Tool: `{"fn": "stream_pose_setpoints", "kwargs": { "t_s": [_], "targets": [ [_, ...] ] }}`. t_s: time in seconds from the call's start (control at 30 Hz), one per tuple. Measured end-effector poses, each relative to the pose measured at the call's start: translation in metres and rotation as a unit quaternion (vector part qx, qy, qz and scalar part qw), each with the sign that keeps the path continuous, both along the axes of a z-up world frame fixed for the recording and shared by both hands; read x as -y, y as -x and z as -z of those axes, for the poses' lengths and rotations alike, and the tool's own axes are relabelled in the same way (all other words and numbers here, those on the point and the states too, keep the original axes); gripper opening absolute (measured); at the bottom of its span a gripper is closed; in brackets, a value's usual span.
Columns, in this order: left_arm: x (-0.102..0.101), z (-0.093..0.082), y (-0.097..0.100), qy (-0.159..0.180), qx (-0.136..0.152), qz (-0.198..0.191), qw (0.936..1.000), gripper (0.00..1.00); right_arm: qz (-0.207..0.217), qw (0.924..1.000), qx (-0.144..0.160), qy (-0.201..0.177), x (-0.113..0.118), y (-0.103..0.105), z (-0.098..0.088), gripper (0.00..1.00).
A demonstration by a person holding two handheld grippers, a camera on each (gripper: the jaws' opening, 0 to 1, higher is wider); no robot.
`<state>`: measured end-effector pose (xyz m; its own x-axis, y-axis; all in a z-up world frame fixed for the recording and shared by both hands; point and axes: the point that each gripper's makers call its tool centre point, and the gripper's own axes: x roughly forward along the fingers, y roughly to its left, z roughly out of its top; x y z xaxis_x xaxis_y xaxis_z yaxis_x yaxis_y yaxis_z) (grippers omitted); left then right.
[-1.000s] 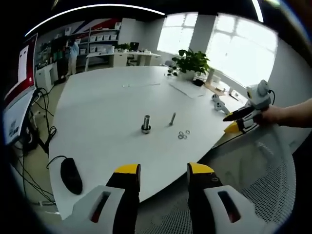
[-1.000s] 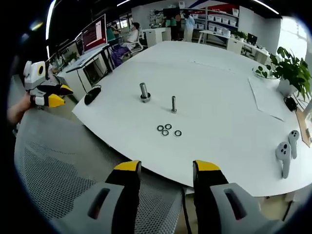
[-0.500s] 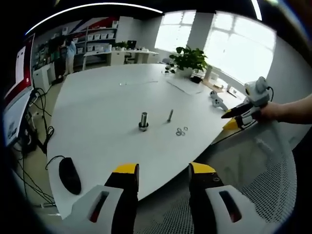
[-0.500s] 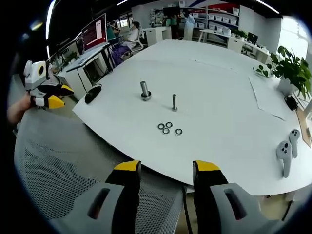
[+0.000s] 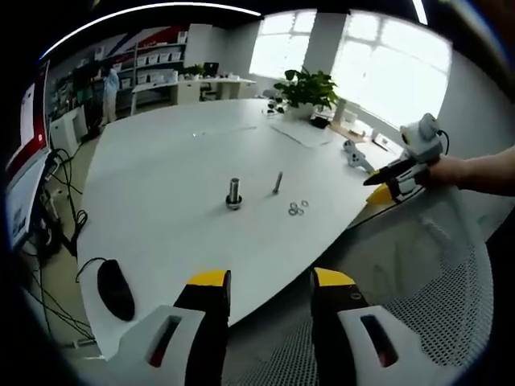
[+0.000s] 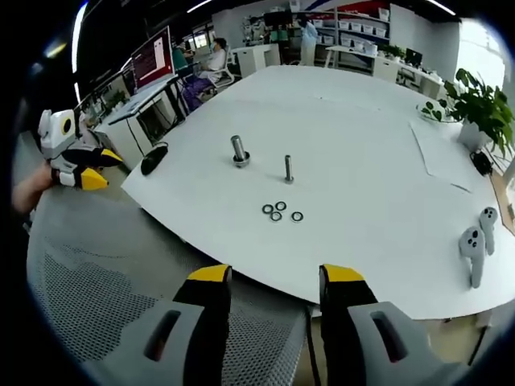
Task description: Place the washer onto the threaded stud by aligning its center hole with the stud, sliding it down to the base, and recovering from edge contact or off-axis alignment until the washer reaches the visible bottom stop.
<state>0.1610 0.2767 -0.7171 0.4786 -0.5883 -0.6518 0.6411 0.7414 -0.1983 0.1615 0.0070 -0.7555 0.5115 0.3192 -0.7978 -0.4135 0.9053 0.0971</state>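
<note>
Here both grippers hang off the near edge of the white bench (image 6: 378, 161), over a mesh chair (image 6: 88, 289). The left gripper (image 5: 265, 281) and the right gripper (image 6: 269, 273) each have their jaws apart and hold nothing. Four washers (image 6: 281, 211) lie in a loose cluster on the bench, near the thin threaded stud (image 6: 288, 168), which stands upright. A thicker bolt (image 6: 239, 150) stands beside it. A mouse (image 5: 117, 289) rests near the bench edge.

Washers (image 6: 281, 211) on table (image 6: 362, 161), near stud (image 6: 287, 168).
</note>
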Motion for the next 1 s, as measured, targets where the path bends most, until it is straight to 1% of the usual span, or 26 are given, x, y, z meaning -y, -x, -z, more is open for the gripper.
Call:
{"fn": "stream_pose_setpoints", "kwargs": {
  "t_s": [0.1, 0.17, 0.27, 0.3, 0.43, 0.5, 0.6, 0.63, 0.77, 0.83, 0.9, 1.0],
  "targets": [
    [-0.001, -0.002, -0.001, -0.003, 0.008, 0.000, 1.0000, 0.37, -0.005, 1.0000, -0.006, 0.000, -0.002, 0.000, 0.000, 0.47],
    [-0.003, -0.002, -0.002, 0.000, 0.006, -0.004, 1.0000, 0.37, -0.020, 0.9997, -0.013, -0.001, -0.007, 0.000, 0.000, 0.47],
    [-0.003, 0.001, -0.001, -0.004, 0.002, -0.004, 1.0000, 0.38, -0.056, 0.9973, -0.047, 0.011, -0.011, 0.005, 0.008, 0.46],
    [-0.004, 0.002, 0.000, -0.007, 0.002, -0.002, 1.0000, 0.38, -0.061, 0.9962, -0.055, 0.029, -0.007, 0.003, 0.012, 0.46],
    [-0.003, 0.004, 0.001, -0.012, -0.003, 0.002, 0.9999, 0.37, -0.070, 0.9960, -0.049, 0.026, -0.010, -0.013, 0.014, 0.44],
    [-0.004, 0.003, 0.000, -0.009, -0.002, 0.001, 1.0000, 0.37, -0.073, 0.9956, -0.049, 0.031, -0.009, -0.023, 0.020, 0.43],
    [-0.005, 0.002, -0.001, -0.007, 0.001, -0.005, 1.0000, 0.37, -0.071, 0.9947, -0.062, 0.041, -0.005, -0.033, 0.035, 0.42],
    [-0.006, 0.003, -0.001, -0.007, -0.001, -0.008, 0.9999, 0.37, -0.066, 0.9943, -0.072, 0.044, -0.004, -0.036, 0.041, 0.42],
    [-0.006, 0.003, -0.001, -0.007, -0.001, -0.008, 0.9999, 0.37, -0.056, 0.9953, -0.069, 0.039, -0.009, -0.047, 0.047, 0.42],
    [-0.007, 0.002, -0.002, -0.007, 0.001, -0.009, 0.9999, 0.37, -0.059, 0.9955, -0.064, 0.038, -0.012, -0.053, 0.052, 0.39],
    [-0.008, 0.003, -0.002, -0.007, -0.003, -0.012, 0.9999, 0.37, -0.069, 0.9941, -0.070, 0.047, -0.012, -0.057, 0.061, 0.37],
    [-0.008, 0.005, -0.001, -0.008, -0.008, -0.013, 0.9998, 0.37, -0.071, 0.9921, -0.085, 0.058, -0.009, -0.061, 0.074, 0.37]
  ]
}}
